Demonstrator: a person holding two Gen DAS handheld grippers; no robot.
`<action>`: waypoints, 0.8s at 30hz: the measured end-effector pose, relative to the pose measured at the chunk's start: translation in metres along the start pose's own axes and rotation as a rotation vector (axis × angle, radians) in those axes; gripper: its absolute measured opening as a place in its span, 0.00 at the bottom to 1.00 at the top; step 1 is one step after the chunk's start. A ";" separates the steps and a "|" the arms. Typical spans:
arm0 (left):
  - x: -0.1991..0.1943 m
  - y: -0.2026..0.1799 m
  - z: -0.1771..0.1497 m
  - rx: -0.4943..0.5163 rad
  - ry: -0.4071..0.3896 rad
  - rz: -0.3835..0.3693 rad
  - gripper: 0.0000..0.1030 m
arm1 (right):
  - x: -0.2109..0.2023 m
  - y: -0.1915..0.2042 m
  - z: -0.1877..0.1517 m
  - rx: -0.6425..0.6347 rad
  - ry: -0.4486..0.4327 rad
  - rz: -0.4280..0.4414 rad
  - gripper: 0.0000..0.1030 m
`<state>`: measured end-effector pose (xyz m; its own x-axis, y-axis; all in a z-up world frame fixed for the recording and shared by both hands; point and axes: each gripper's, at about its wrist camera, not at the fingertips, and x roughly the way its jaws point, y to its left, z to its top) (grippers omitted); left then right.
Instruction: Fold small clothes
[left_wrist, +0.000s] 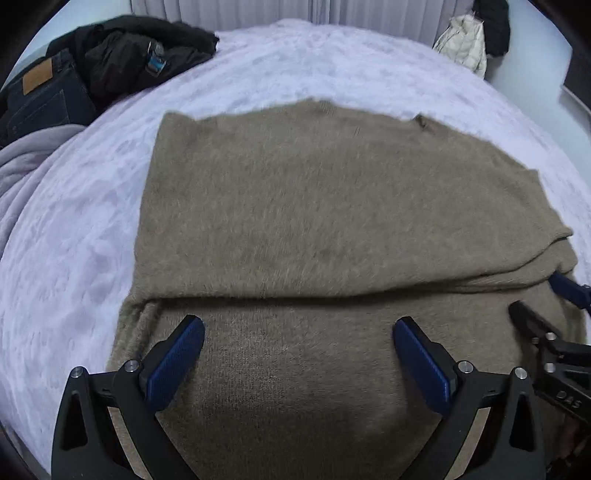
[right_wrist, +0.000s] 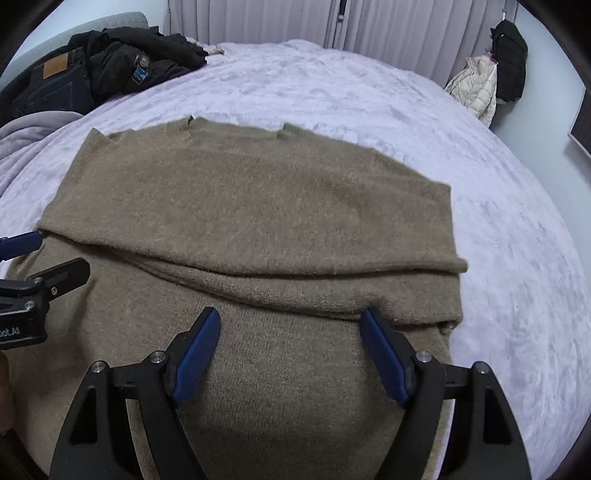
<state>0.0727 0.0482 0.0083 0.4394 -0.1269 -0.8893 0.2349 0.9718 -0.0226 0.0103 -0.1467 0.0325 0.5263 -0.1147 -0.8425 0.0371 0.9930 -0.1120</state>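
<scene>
Both your left gripper (left_wrist: 298, 341) and right gripper (right_wrist: 290, 332) had jaws wide open, holding nothing, over the brown sweater (left_wrist: 314, 206) on the bed (left_wrist: 74, 229). You needed to pinch the near folded edge at both corners evenly.

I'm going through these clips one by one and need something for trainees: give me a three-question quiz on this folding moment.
1. True or false: the left gripper is clamped on the brown knitted sweater.
2. What lies at the bed's far left corner? A) a pile of dark clothes with jeans B) a laundry basket C) a pillow stack
3. Fill in: the sweater lies on a pale ___ blanket.

Key
1. False: both it and the right gripper stand open above the sweater, nothing between the pads.
2. A: the dark clothes pile with the jeans.
3. Lilac.
</scene>
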 end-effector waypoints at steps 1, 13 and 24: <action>-0.002 0.001 -0.004 -0.003 -0.011 -0.002 1.00 | 0.001 -0.001 -0.003 0.007 0.006 0.002 0.79; -0.055 0.003 -0.097 0.030 -0.113 0.019 1.00 | -0.047 0.003 -0.088 0.009 -0.094 0.025 0.80; -0.082 0.001 -0.157 -0.015 -0.199 0.059 1.00 | -0.088 0.020 -0.172 -0.070 -0.250 0.006 0.80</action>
<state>-0.0988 0.0909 0.0095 0.6149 -0.1053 -0.7816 0.1919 0.9812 0.0187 -0.1815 -0.1219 0.0136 0.7200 -0.0895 -0.6882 -0.0213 0.9883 -0.1507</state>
